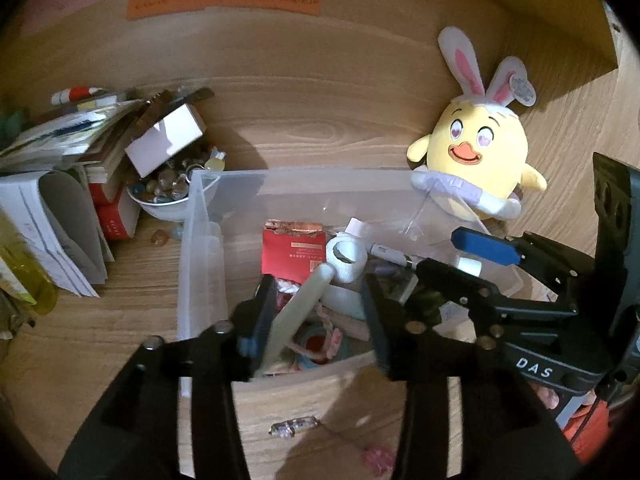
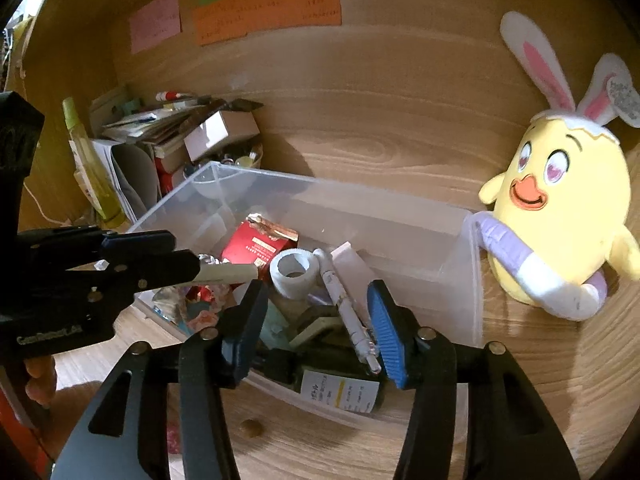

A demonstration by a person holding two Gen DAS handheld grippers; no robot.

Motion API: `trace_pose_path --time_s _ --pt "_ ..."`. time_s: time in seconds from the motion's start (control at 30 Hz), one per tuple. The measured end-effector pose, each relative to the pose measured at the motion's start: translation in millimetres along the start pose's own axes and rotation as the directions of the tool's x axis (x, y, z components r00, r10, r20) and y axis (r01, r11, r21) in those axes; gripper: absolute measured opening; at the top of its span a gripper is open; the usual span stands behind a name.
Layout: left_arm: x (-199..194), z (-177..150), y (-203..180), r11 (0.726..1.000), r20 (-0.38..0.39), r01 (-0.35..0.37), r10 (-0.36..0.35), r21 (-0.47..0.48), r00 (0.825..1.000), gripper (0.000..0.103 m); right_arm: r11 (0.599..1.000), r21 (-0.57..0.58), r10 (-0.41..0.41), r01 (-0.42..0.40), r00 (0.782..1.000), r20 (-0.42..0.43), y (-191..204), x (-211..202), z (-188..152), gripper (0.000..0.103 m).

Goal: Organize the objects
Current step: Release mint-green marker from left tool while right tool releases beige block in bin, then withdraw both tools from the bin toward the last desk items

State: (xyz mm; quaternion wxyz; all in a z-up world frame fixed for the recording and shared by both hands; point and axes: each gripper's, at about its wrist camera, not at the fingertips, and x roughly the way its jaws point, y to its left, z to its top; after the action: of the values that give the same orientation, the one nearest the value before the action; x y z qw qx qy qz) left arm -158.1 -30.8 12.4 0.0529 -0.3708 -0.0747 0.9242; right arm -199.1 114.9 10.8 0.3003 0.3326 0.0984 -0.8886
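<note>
clear plastic, thin and flexible, made up the bin (image 1: 224, 184) under both my tools. my left gripper (image 1: 316, 320) stood released; a pale flat stick (image 1: 296, 308) leaned against its left finger, not pinched. my right gripper (image 2: 316, 328) was released too, a white pen (image 2: 348, 312) lying just inside its blue right pad (image 2: 386, 340). i judged the pen light, stiff and slippery, best taken across mid-barrel. the tape roll (image 2: 296, 274) sat just past the fingertips, the stick looked brittle.
</note>
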Motion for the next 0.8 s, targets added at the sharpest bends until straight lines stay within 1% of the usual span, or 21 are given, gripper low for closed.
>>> trace_pose_path --time_s 0.07,0.13,0.27,0.4,0.57,0.67,0.8 --pt "-7 0 -1 1.000 0.014 -0.007 0.007 0.003 1.000 0.055 1.000 0.001 -0.001 0.001 1.000 0.013 0 -6 1 0.050" --pt "-16 -1 -3 1.000 0.032 -0.020 0.019 0.013 0.999 0.057 1.000 0.005 -0.001 0.001 0.999 0.032 0 -14 2 0.061" --pt "-32 -4 -6 0.999 0.058 -0.033 0.031 0.026 0.998 0.067 1.000 -0.006 -0.004 0.005 0.998 0.060 3 -28 3 0.063" --pt "-44 -10 -8 0.997 0.077 -0.057 0.054 0.043 0.996 0.072 1.000 -0.017 -0.006 0.008 0.997 0.082 7 -40 1 0.071" --pt "-52 -20 -9 0.997 0.072 -0.058 0.055 0.043 0.996 0.073 0.999 -0.035 -0.007 0.010 0.996 0.093 12 -51 -4 0.071" --pt "-56 -27 -11 0.997 0.070 -0.065 0.061 0.049 0.996 0.077 0.999 -0.037 -0.001 0.005 0.996 0.094 14 -57 -9 0.072" --pt "-59 -37 -10 0.996 0.057 -0.070 0.067 0.049 0.996 0.078 0.999 -0.034 0.005 -0.002 0.996 0.093 17 -63 -16 0.072"
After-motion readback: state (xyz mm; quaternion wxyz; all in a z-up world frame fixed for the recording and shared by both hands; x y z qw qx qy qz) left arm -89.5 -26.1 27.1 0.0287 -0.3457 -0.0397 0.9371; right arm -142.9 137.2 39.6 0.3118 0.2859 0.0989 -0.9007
